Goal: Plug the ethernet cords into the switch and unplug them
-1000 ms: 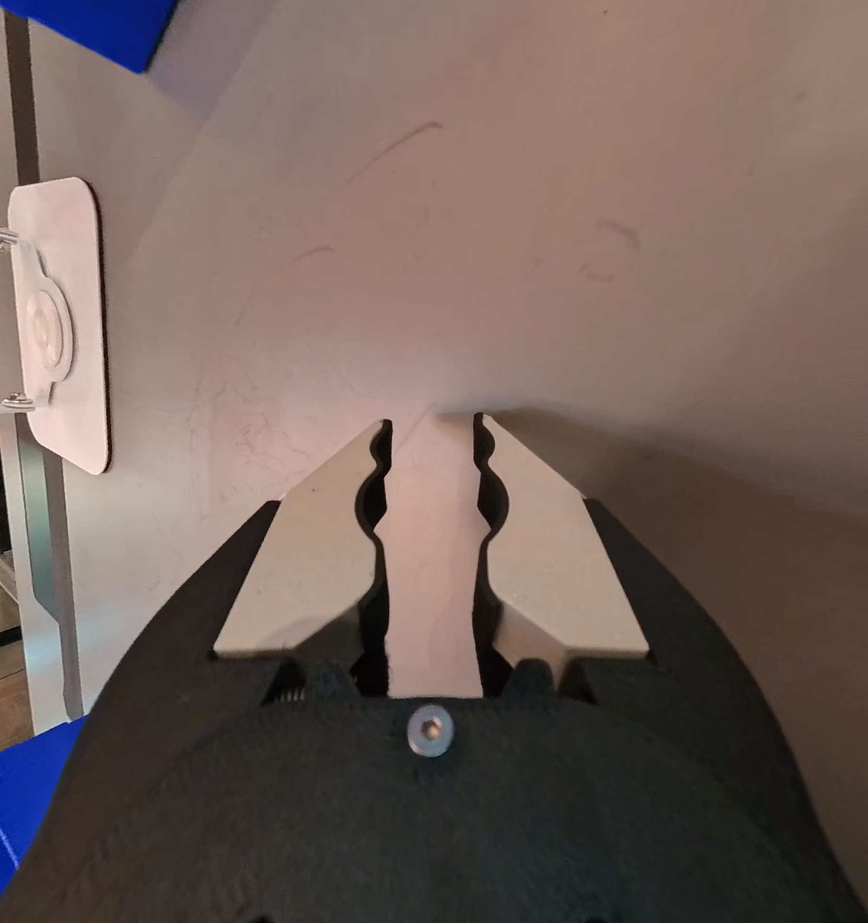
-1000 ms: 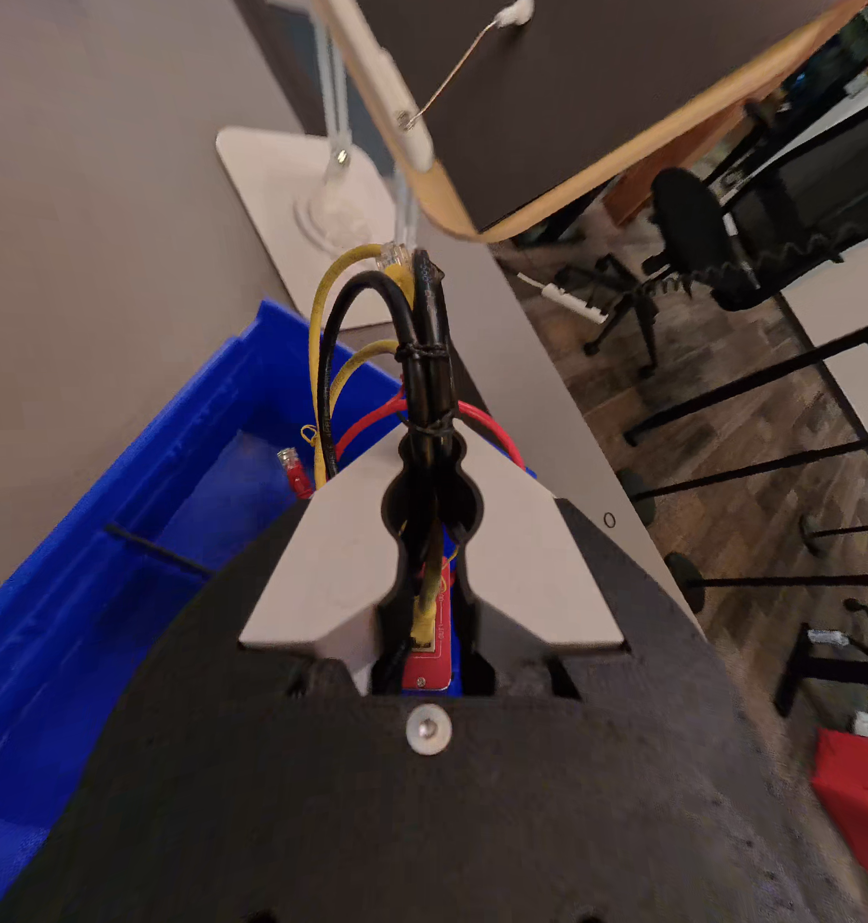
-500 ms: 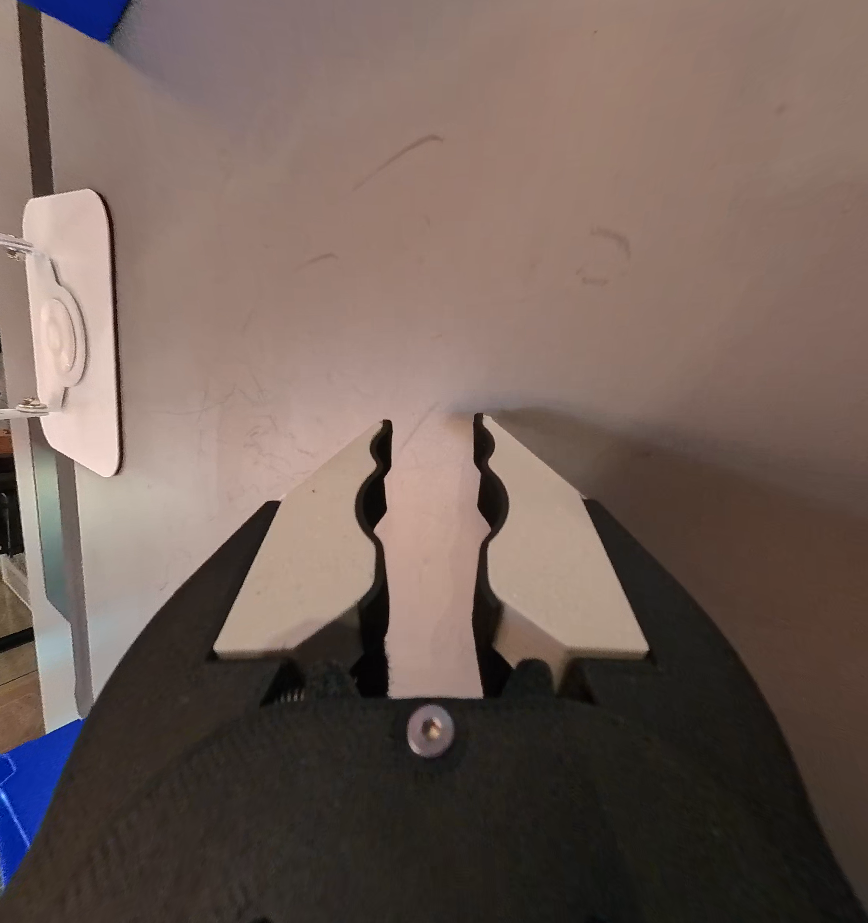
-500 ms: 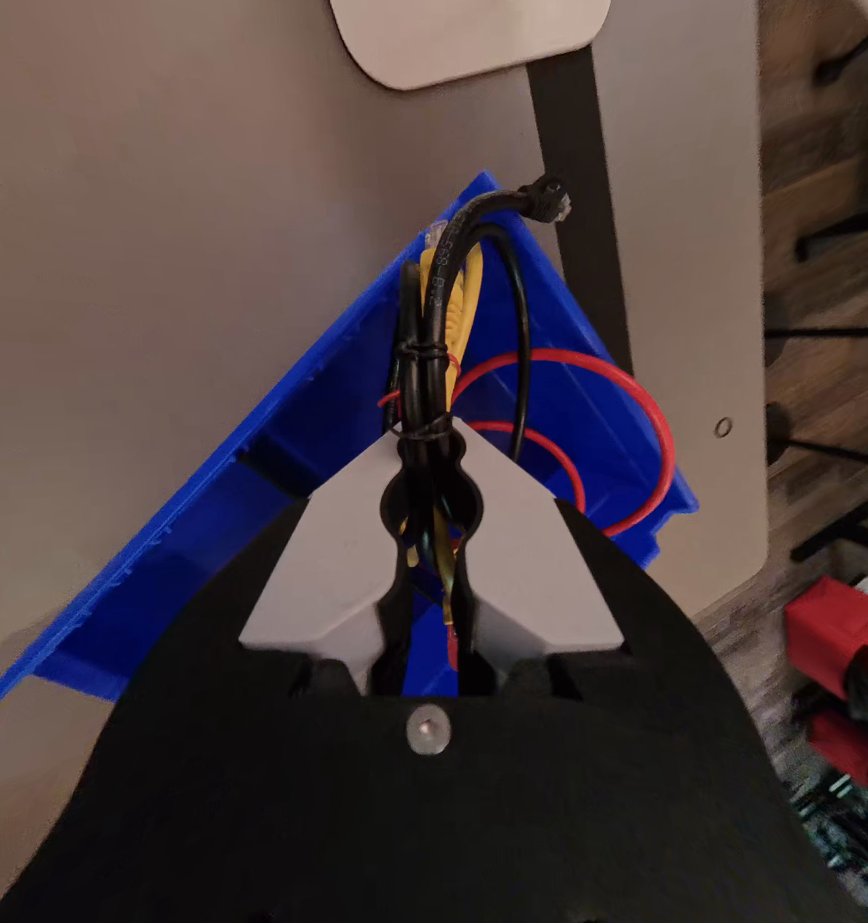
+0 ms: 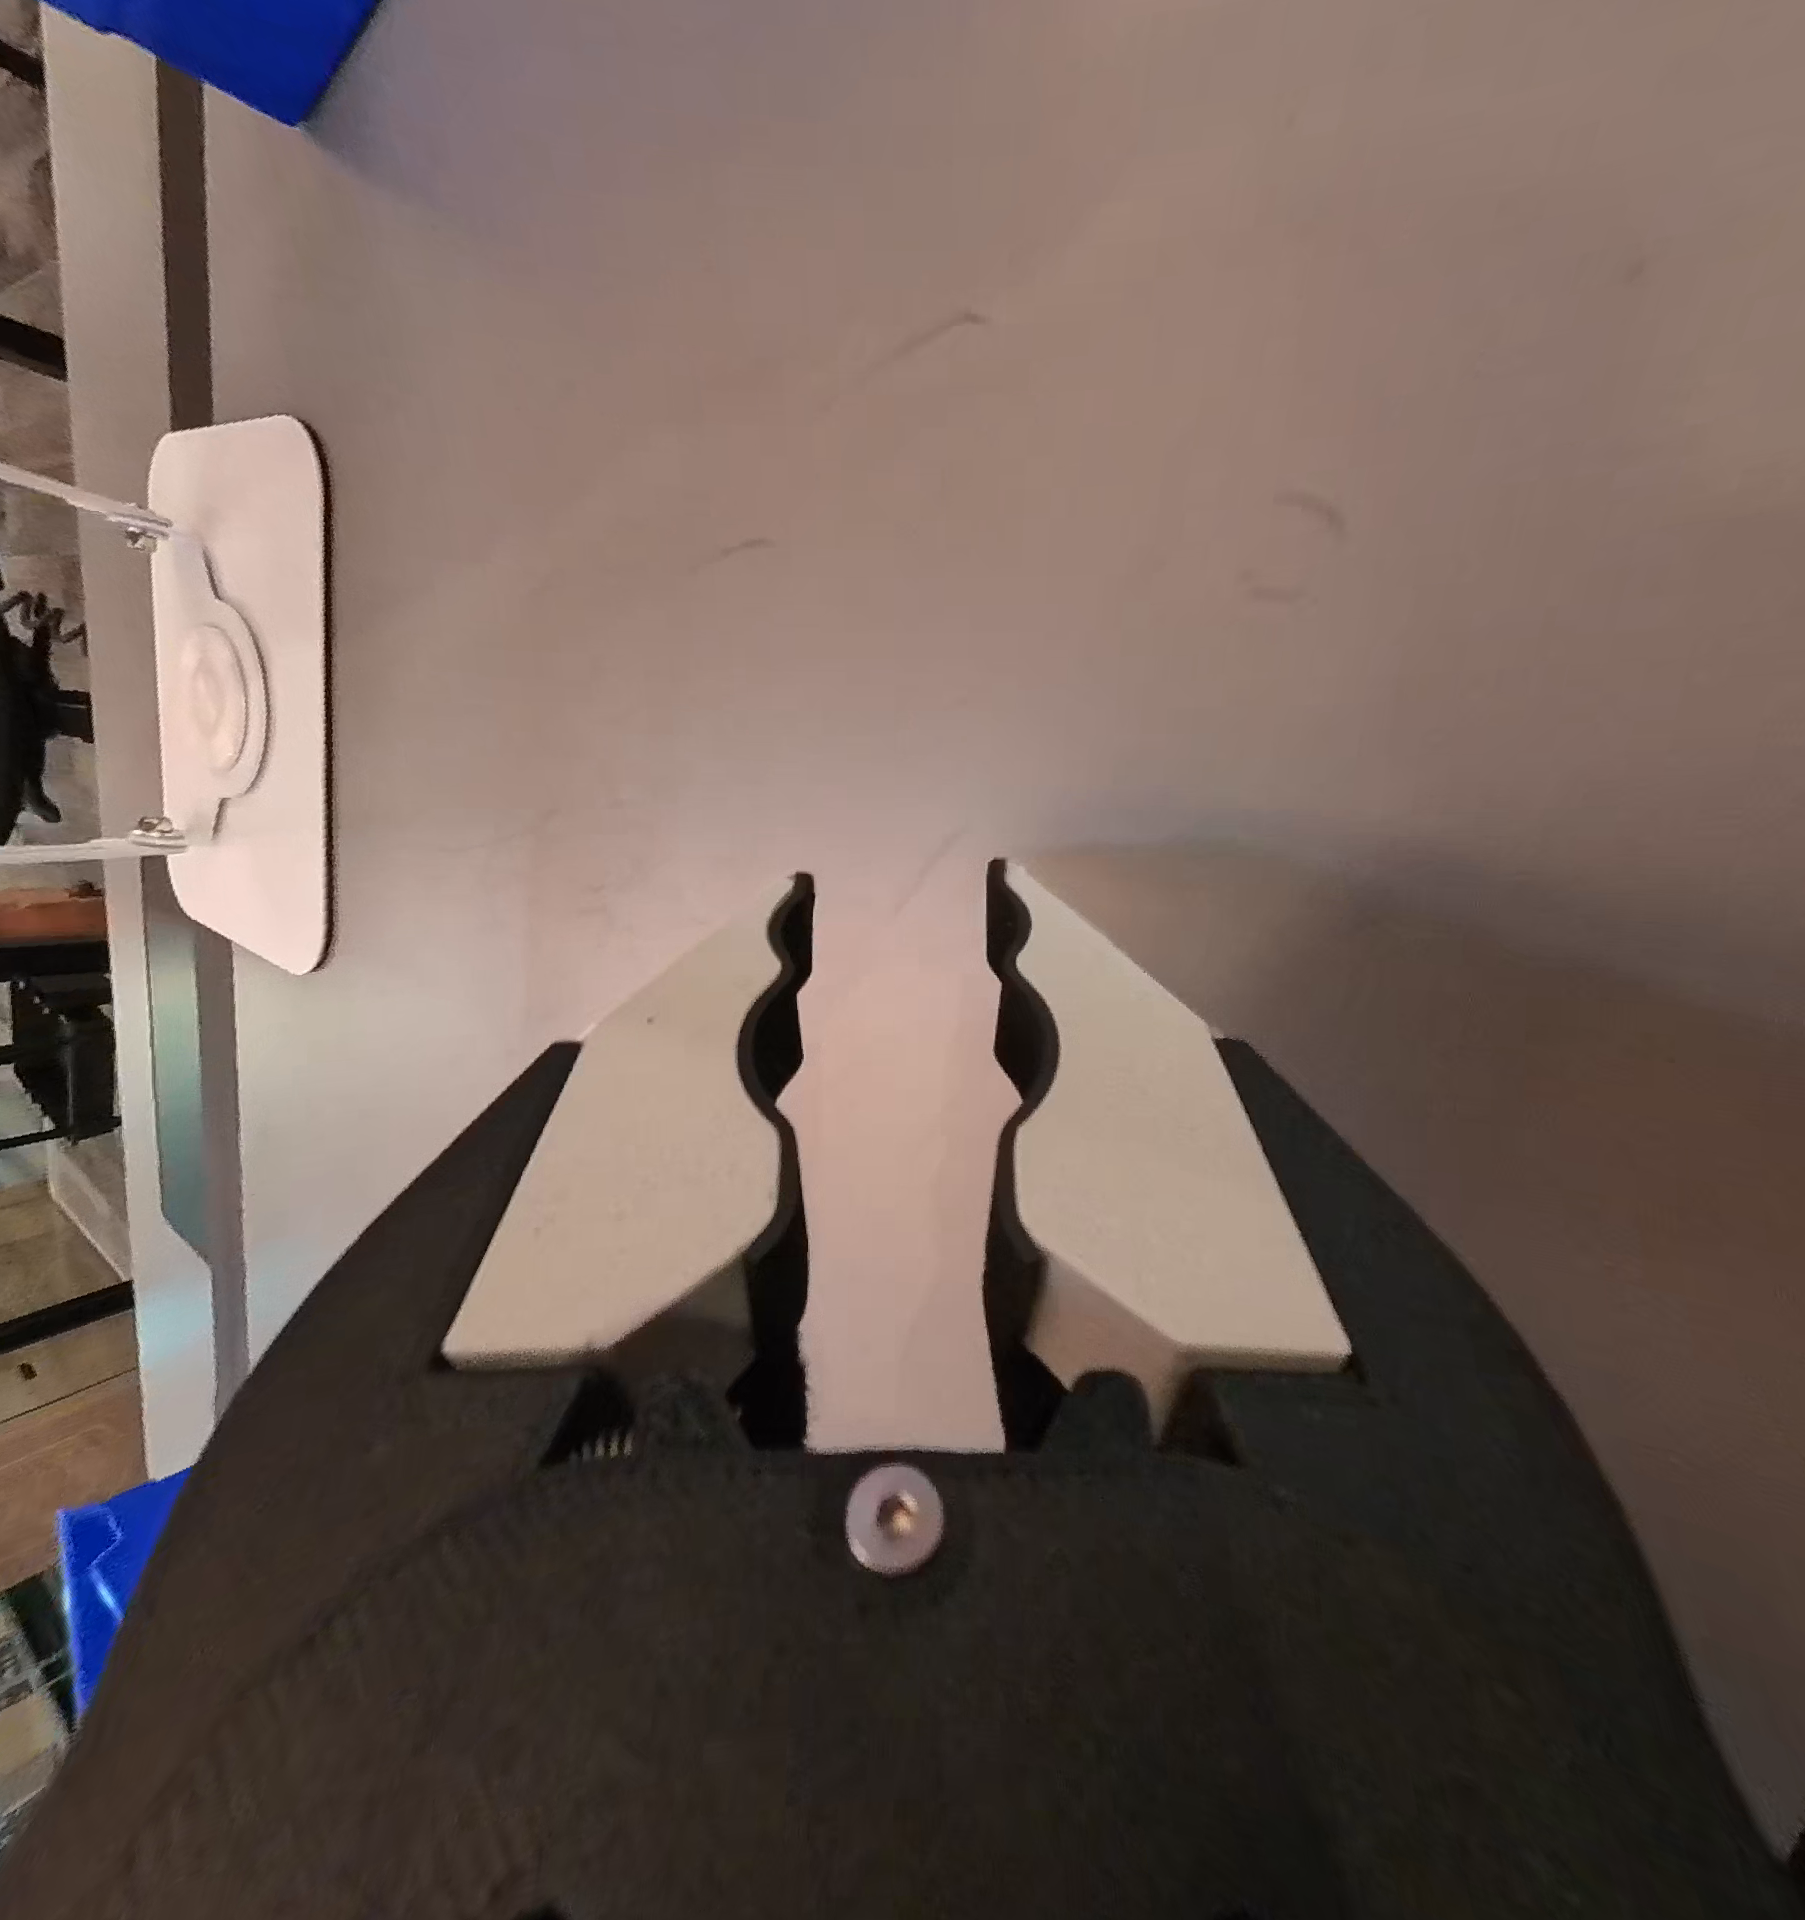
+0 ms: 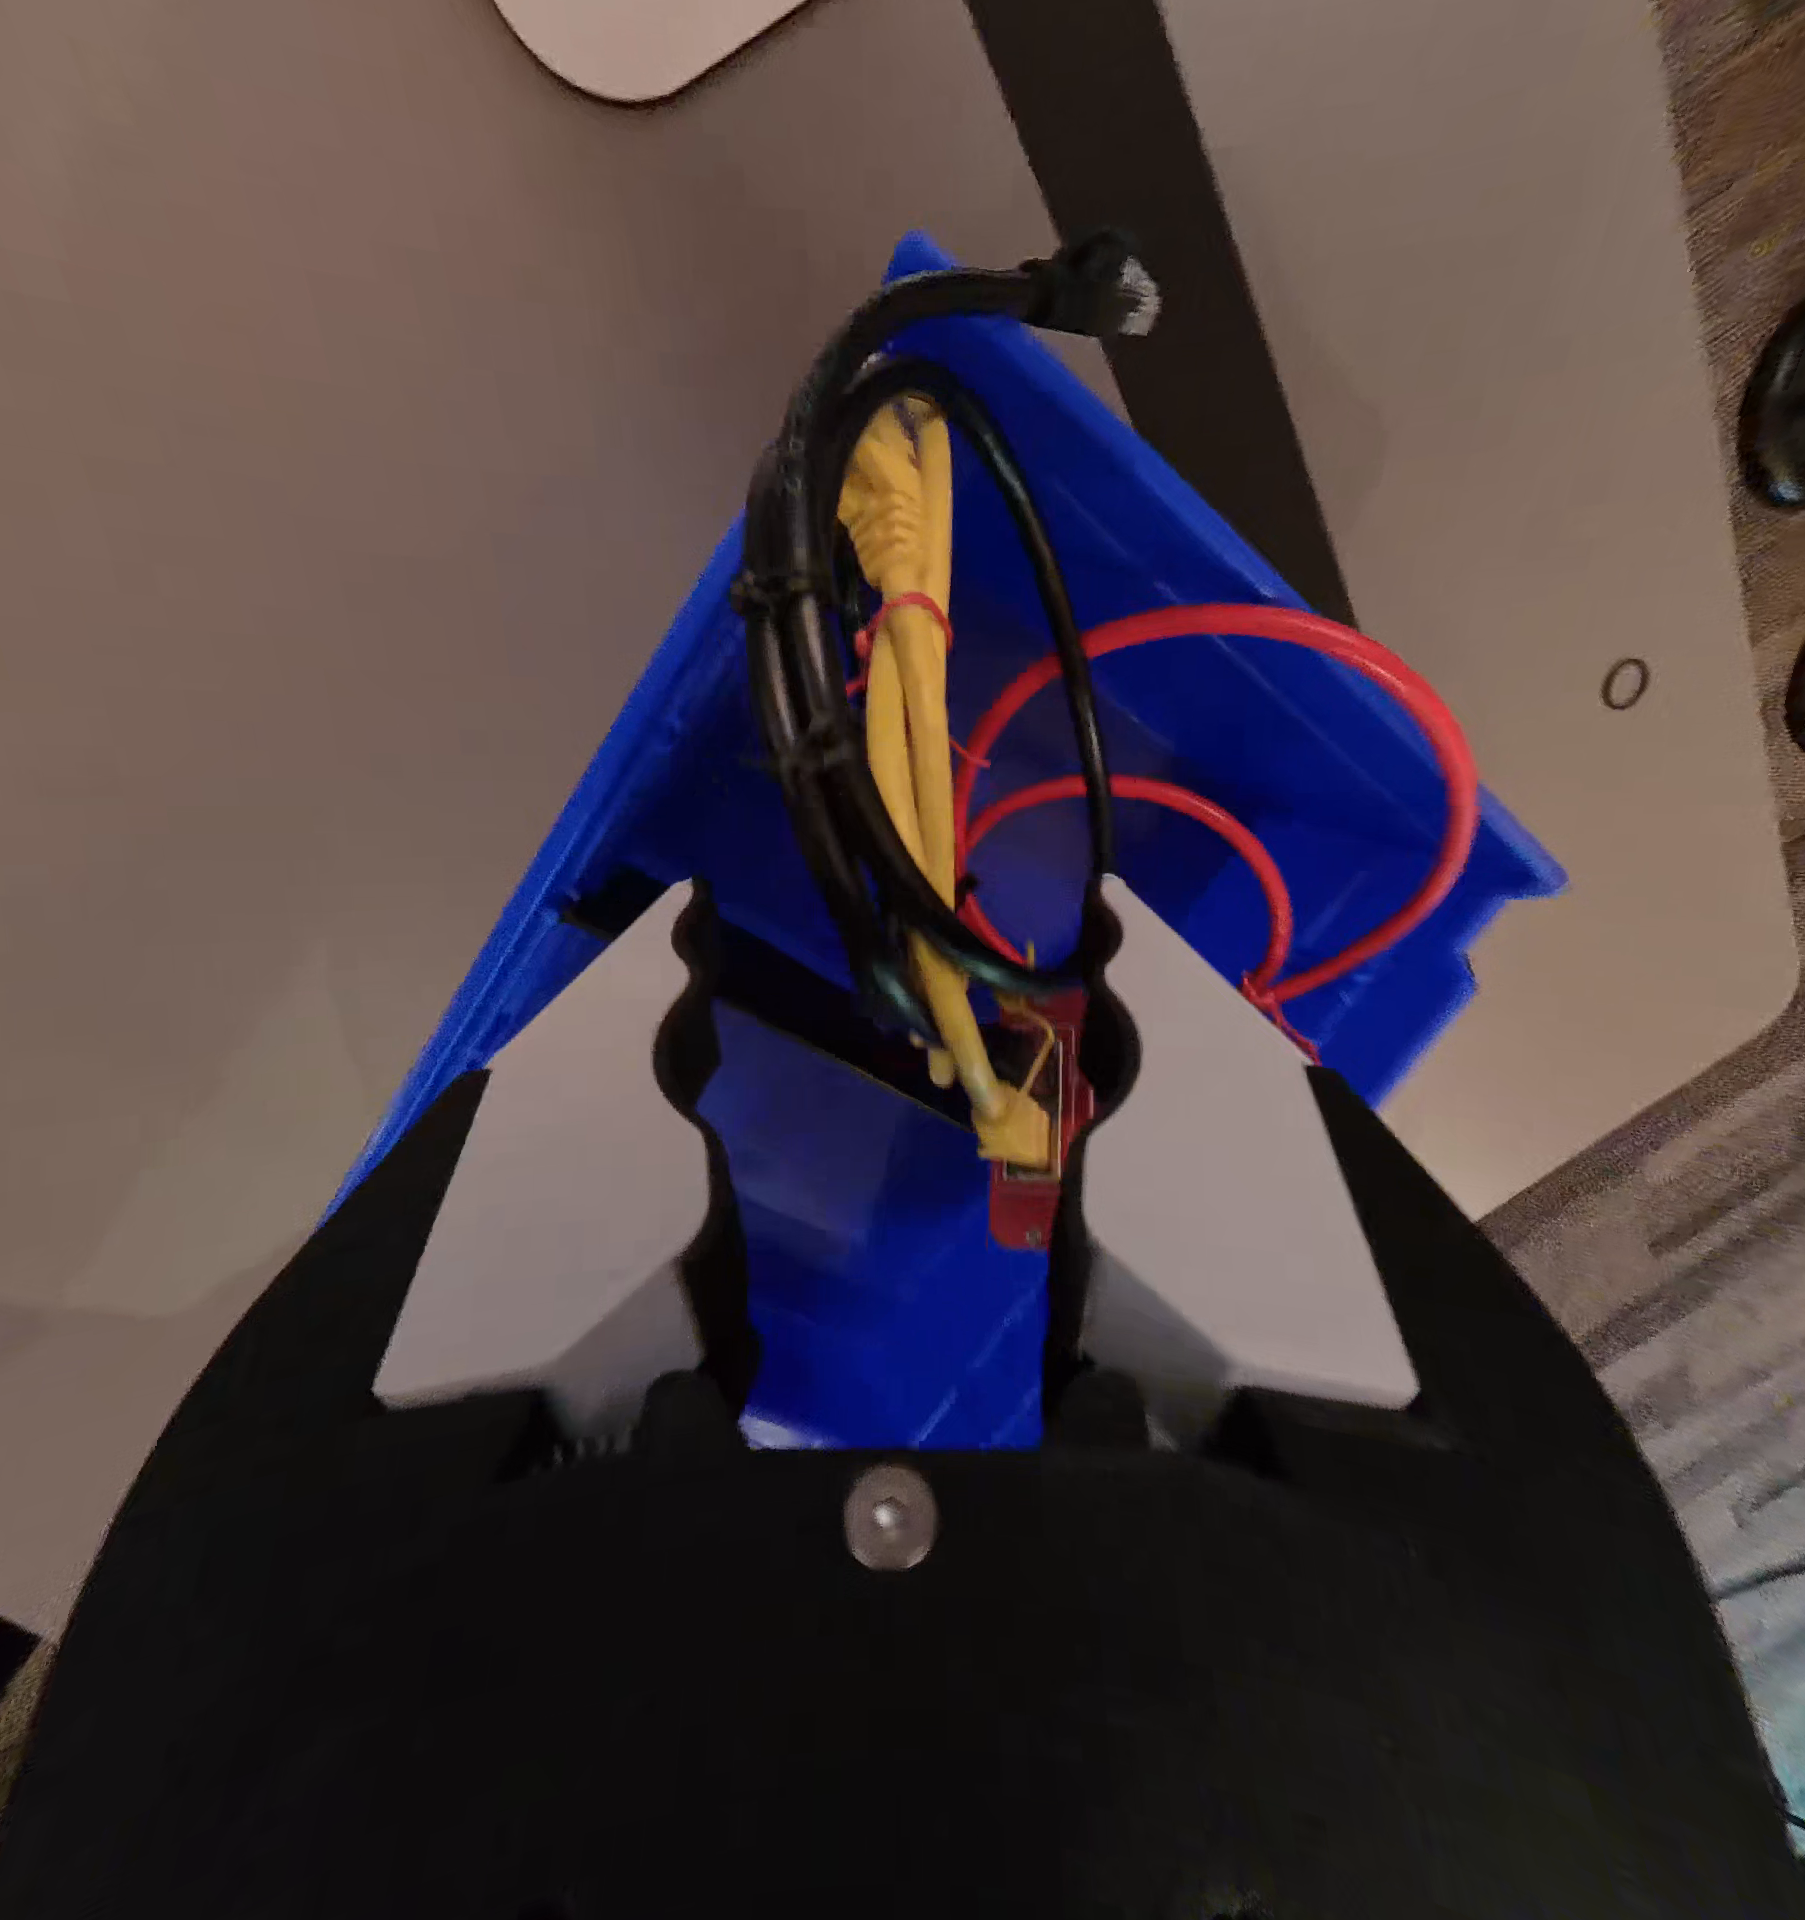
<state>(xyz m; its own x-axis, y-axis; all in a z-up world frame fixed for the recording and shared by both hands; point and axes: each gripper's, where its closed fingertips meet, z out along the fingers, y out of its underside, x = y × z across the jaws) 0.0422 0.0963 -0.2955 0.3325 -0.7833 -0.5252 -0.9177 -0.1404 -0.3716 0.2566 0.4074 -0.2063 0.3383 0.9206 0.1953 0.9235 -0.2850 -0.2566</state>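
Observation:
A tied bundle of cords sits over the blue bin in the right wrist view: a black cord, a yellow cord and a looping red cord. A black plug end sticks out past the bin's far corner. One yellow plug lies against a small red part low in the bin. My right gripper is open wide, with the bundle between its fingers, close to the right one. My left gripper is open and empty above the bare grey table.
A white lamp base with thin metal rods stands at the table's left edge; it also shows at the top of the right wrist view. Blue bin corners show at the left. The table edge and wood floor lie to the right. Some 40 cm of space lies between my two pairs of fingers.
My right gripper was shut on the cord bundle and has opened wide; the bundle now sits loose over the bin. My left gripper has drifted a little and stays open.

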